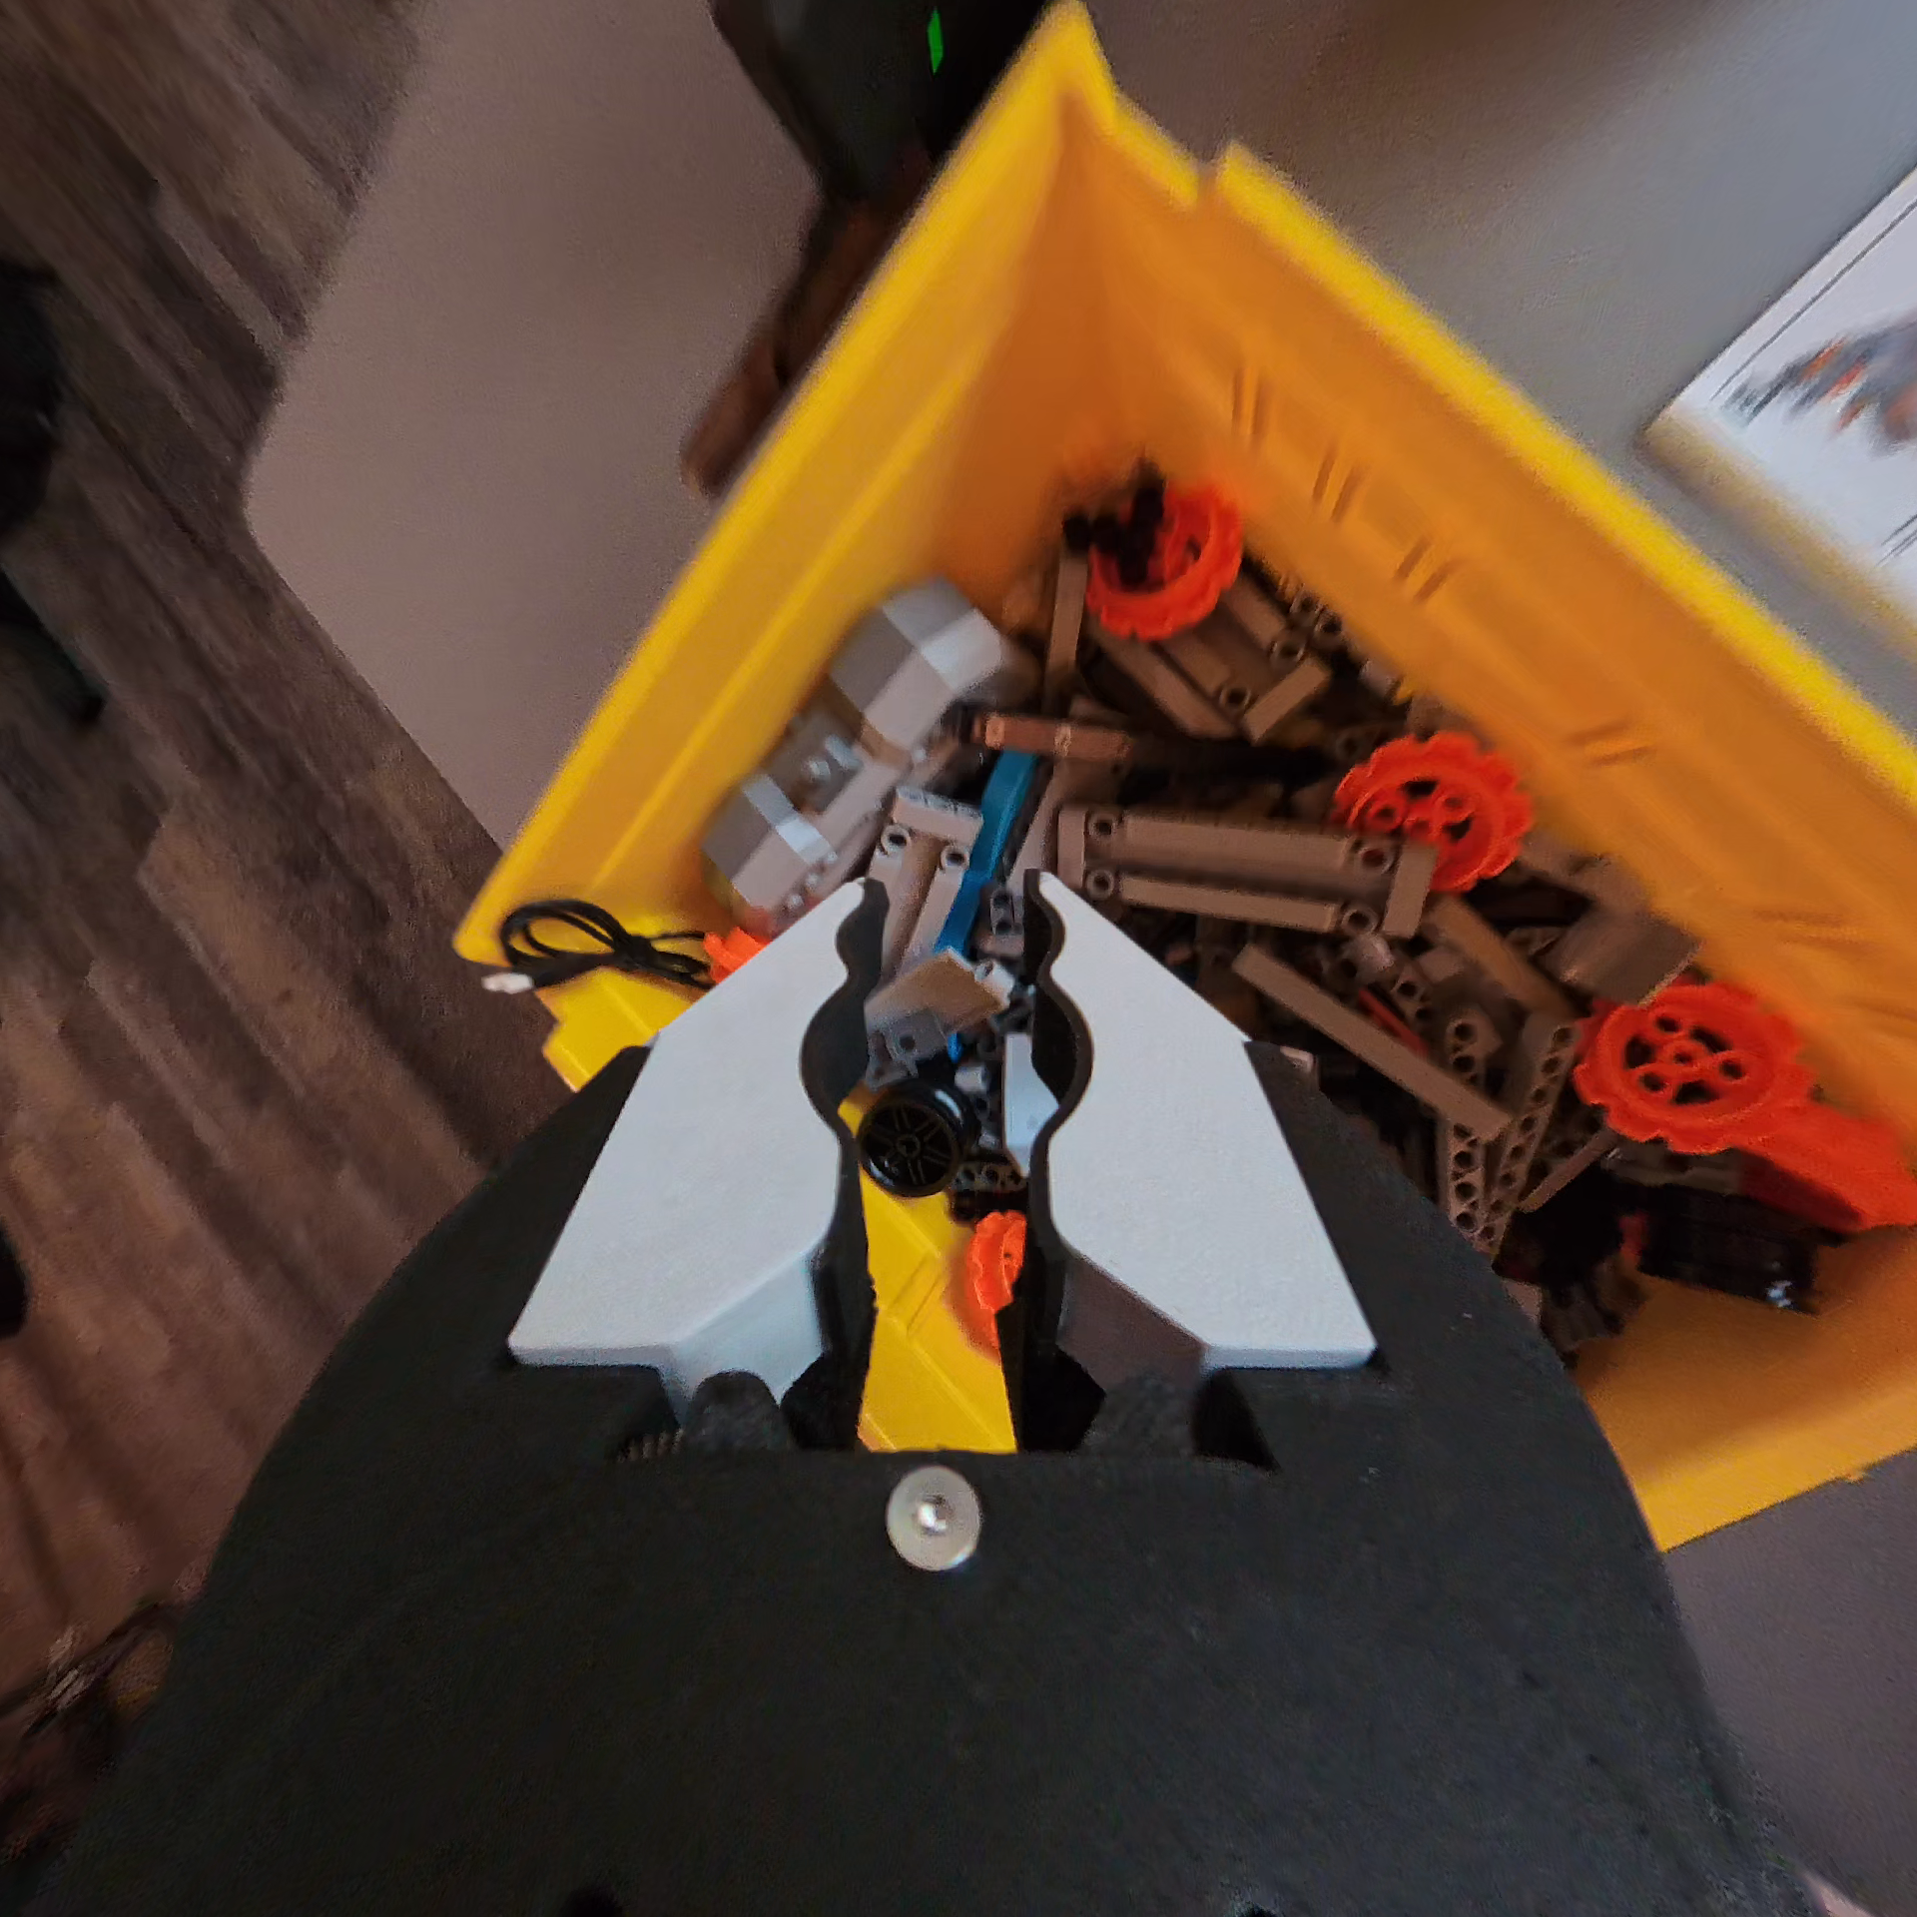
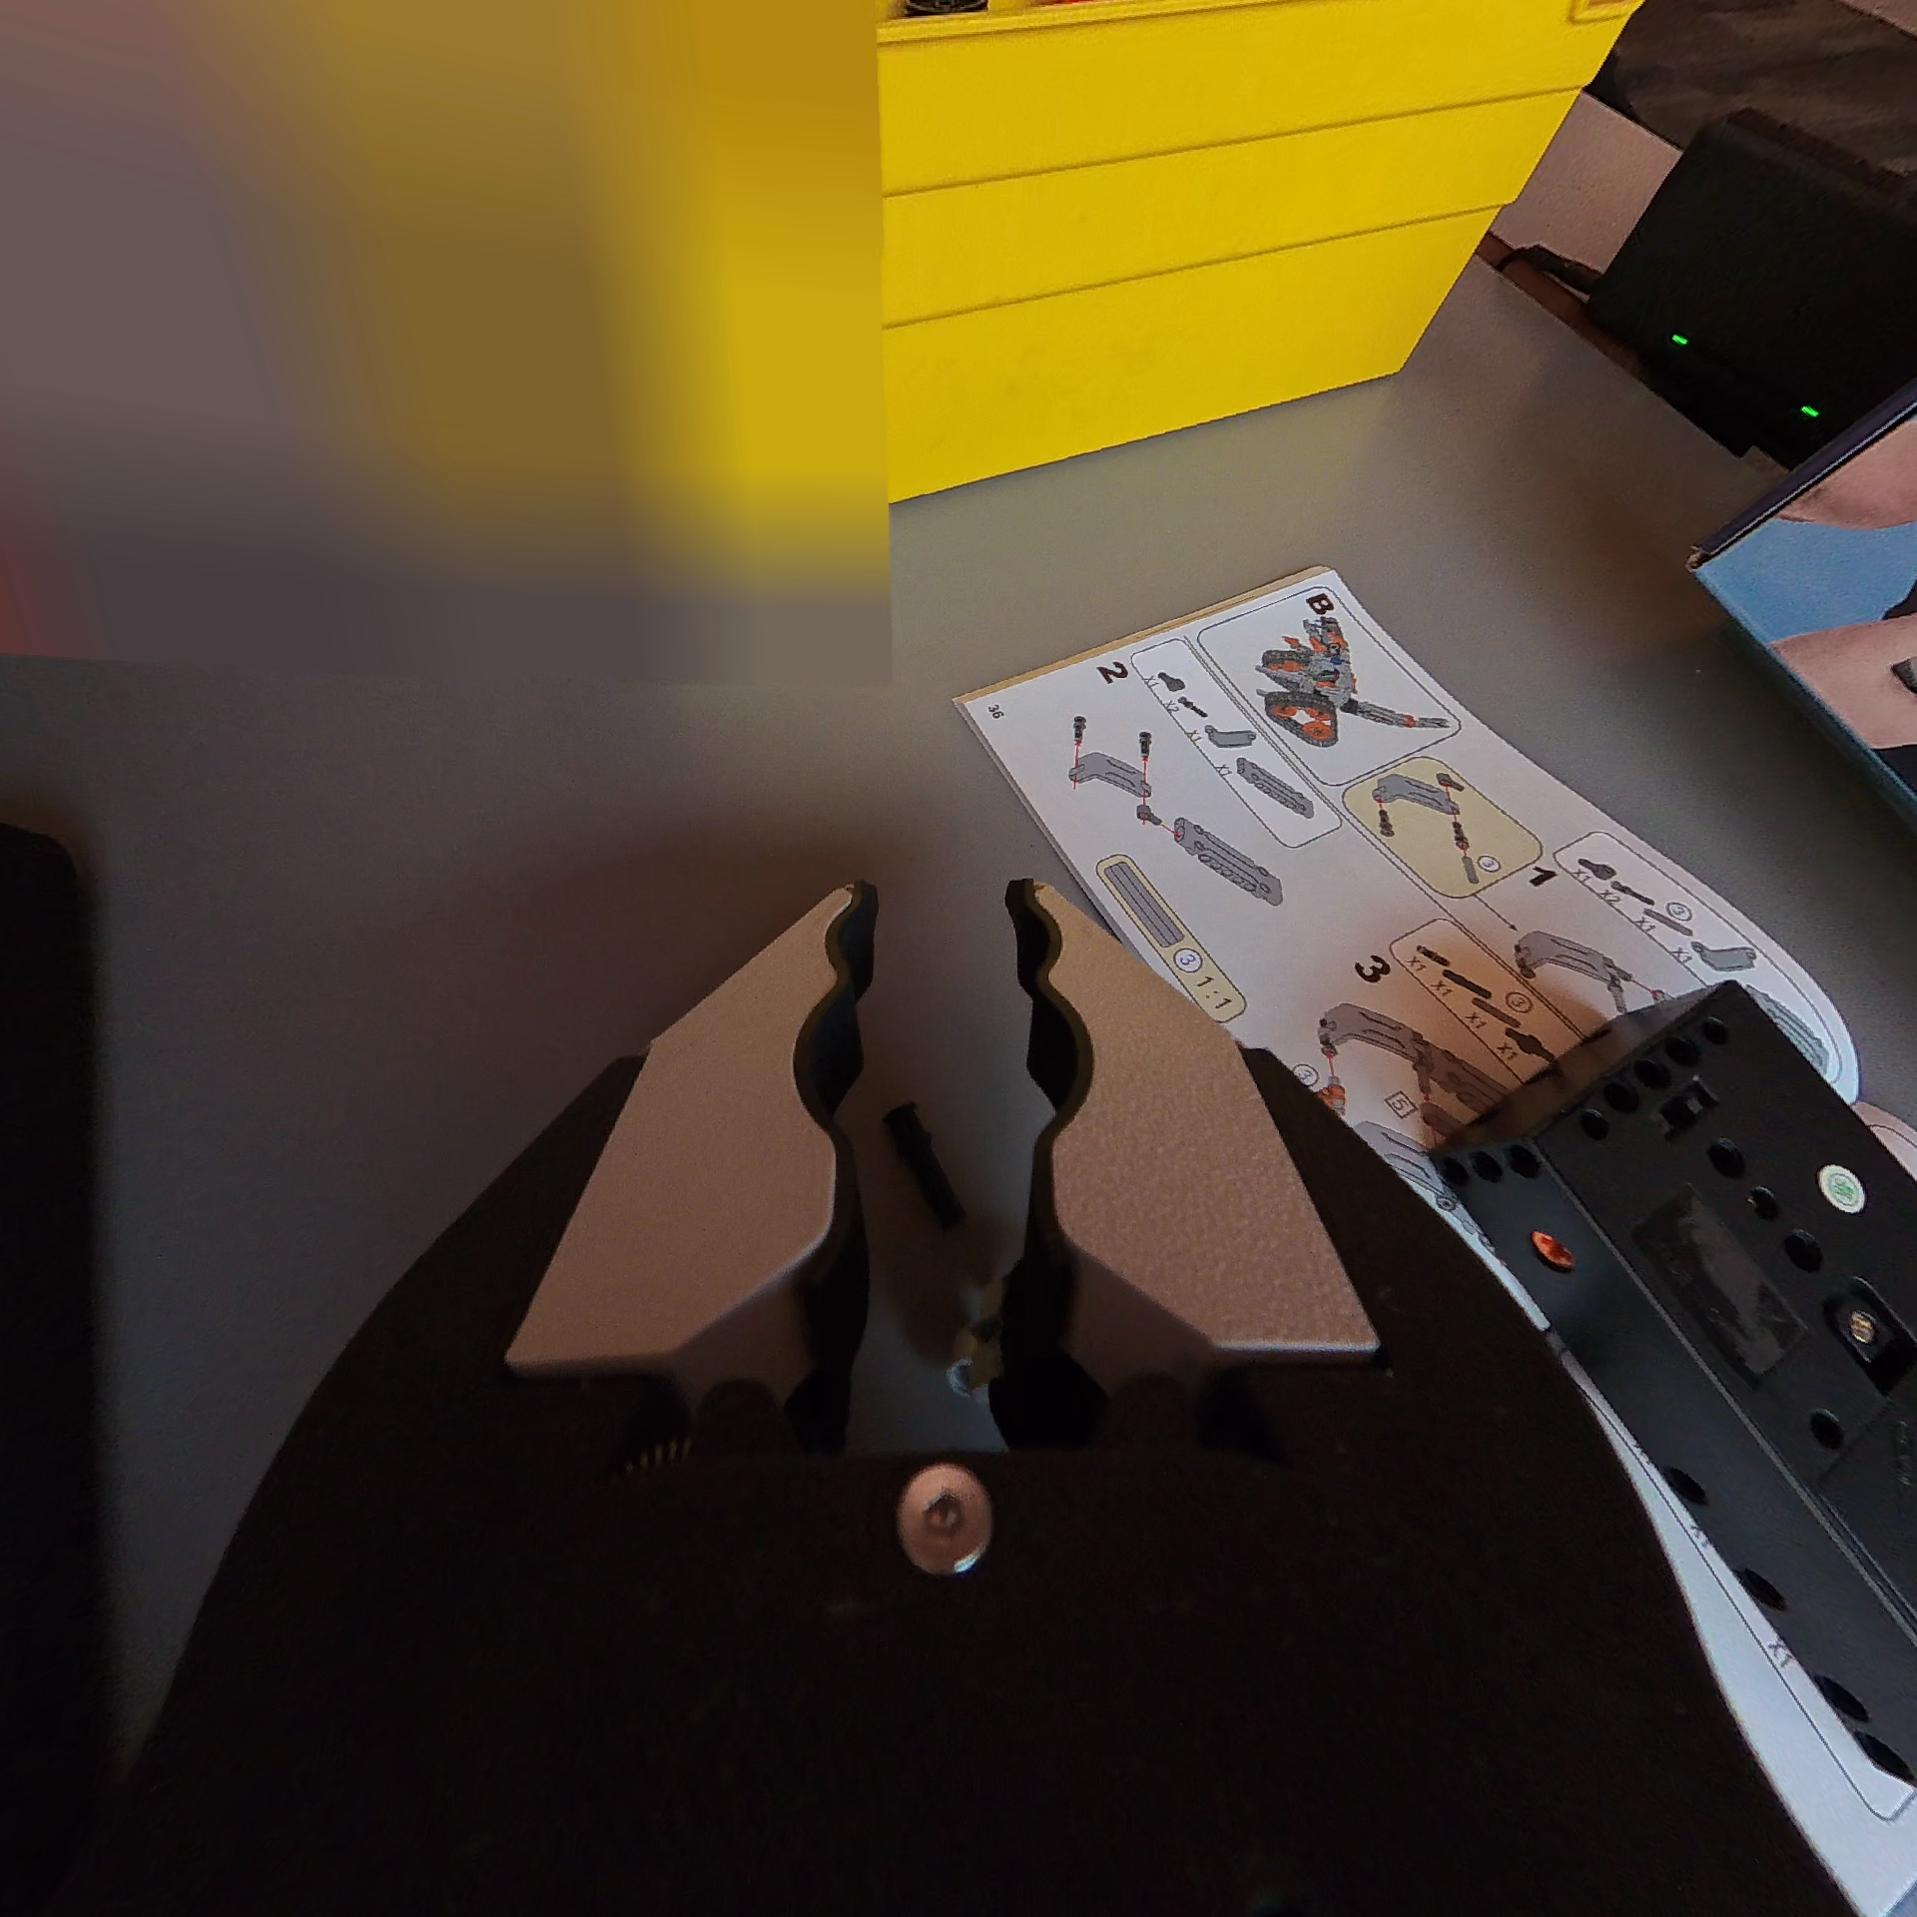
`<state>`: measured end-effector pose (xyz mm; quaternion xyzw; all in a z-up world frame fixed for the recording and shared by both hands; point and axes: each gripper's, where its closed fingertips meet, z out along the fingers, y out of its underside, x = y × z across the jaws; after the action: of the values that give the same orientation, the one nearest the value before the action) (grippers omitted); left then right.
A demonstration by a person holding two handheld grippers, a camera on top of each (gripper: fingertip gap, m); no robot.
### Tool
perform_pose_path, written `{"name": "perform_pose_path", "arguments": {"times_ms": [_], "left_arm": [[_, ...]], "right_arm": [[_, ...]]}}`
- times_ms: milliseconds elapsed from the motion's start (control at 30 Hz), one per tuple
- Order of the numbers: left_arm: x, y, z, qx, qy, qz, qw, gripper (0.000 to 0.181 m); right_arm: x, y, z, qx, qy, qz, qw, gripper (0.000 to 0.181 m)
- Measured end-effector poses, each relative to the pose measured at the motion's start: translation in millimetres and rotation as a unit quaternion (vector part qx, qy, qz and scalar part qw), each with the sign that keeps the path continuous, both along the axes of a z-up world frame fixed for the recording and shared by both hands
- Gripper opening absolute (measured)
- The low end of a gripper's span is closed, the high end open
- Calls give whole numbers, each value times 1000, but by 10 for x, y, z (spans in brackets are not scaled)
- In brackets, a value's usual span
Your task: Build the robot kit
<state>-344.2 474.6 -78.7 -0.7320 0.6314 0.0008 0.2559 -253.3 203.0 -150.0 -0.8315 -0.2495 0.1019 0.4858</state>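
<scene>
Right wrist view: booklet (image 2: 1338, 830), black box (image 2: 1701, 1245) beside tool (image 2: 941, 897).

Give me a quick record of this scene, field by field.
left gripper: jaws open, over yellow bin
bin contents: grey beams, orange gears, black wheel
right gripper: jaws open, empty, above grey table
between right jaws: black pin lying on table
right side: instruction sheet, black box on it

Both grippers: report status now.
Left gripper open, over yellow bin of building pieces. Right gripper open, empty, above table; black pin below. Nothing blocking.
</scene>
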Motion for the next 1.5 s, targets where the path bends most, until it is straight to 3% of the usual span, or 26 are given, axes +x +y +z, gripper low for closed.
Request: {"name": "perform_pose_path", "arguments": {"times_ms": [167, 300, 400, 500, 533, 667, 700, 733, 900, 967, 1100, 1167, 1200, 1267, 1333, 1433, 1500], "left_arm": [[293, -138, 777, 8, -212, -29, 977, 27], [382, -367, 1370, 23, -364, -88, 927, 57], [376, -367, 1616, 99, -431, -105, 891, 60], [450, -452, 1900, 181, -514, -128, 829, 65], [464, -459, 1877, 189, -510, -125, 830, 64], [477, -411, 1550, 174, -433, -95, 879, 68], [447, -414, 1522, 179, -425, -89, 883, 60], [408, -440, 1522, 183, -424, -87, 883, 48], [68, -550, 1769, 227, -464, -36, 855, 20], [-30, -584, 1685, 196, -460, -4, 866, 7], [-324, -561, 946, 121, -268, 46, 955, 0], [-594, -493, 622, 104, -166, 101, 975, 2], [-678, -561, 409, 55, -127, 117, 983, 11], [-767, -636, 94, -18, -83, 140, 986, 25], [-831, -575, -88, -43, -57, 156, 985, 30], [-909, -491, -182, -75, -16, 185, 980, 41], [-825, -510, -186, -105, -30, 197, 974, 38]], "right_arm": [[7, 5, 56, 10, 7, -3, 1000, 26], [16, 13, 123, 21, 16, -6, 1000, 26], [14, 27, 152, 27, 25, -7, 999, 26], [1, 38, 164, 26, 34, -6, 999, 26], [-5, 41, 170, 27, 36, -6, 999, 26], [-30, 60, 197, 31, 44, -4, 999, 26], [-40, 65, 207, 32, 47, -3, 998, 26], [-47, 70, 214, 33, 50, -3, 998, 26], [-43, 77, 242, 40, 63, -5, 997, 26], [-33, 66, 249, 39, 69, -6, 997, 26], [9, 56, 247, 40, 74, -12, 996, 26], [-3, 54, 242, 38, 81, -10, 996, 26], [-10, 54, 231, 36, 79, -8, 996, 26], [-23, 55, 204, 33, 71, -5, 997, 26], [-40, 67, 186, 32, 67, -3, 997, 26], [-47, 88, 161, 29, 62, -2, 998, 26], [-31, 98, 171, 33, 54, -5, 998, 26]]}}
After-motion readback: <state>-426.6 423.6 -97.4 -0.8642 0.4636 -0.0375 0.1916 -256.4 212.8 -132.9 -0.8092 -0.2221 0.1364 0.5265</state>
